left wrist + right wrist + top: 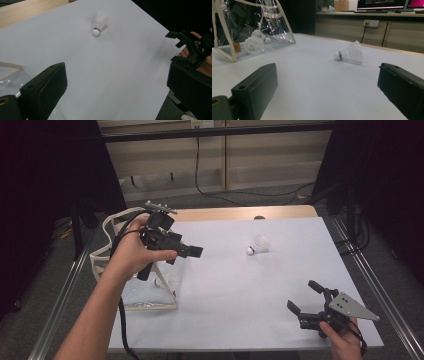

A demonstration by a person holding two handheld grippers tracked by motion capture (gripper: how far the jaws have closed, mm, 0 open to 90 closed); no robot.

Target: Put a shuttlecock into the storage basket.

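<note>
Shuttlecock (257, 244) lying loose on its side sits on the white sheet (240, 295) that covers the bench (225, 213), toward the far middle, with its cork tip pointing to the left in the high view and its feather skirt to the right. In the left gripper view the same shuttlecock (98, 23) lies well ahead of the jaws, cork end nearer; in the right gripper view it (350, 53) rests on its side with the blue-banded cork to the left.

At the left edge of the sheet stands a clear bag (135, 285) with cream trim and handles — two more shuttlecocks (254, 42) lie inside it, seen through the plastic in the right gripper view.

The left gripper (192, 251) is held up in the person's left hand (132, 252) just beside the bag, above the sheet, pointing toward the loose shuttlecock. Its jaws stand wide apart with nothing between them. It is well apart from the shuttlecock.

The right gripper (304, 297) rests low near the near right corner of the sheet, in the person's right hand (345, 340). Its jaws are spread apart too — empty, aimed across the sheet toward the shuttlecock, which lies well away from them.
</note>
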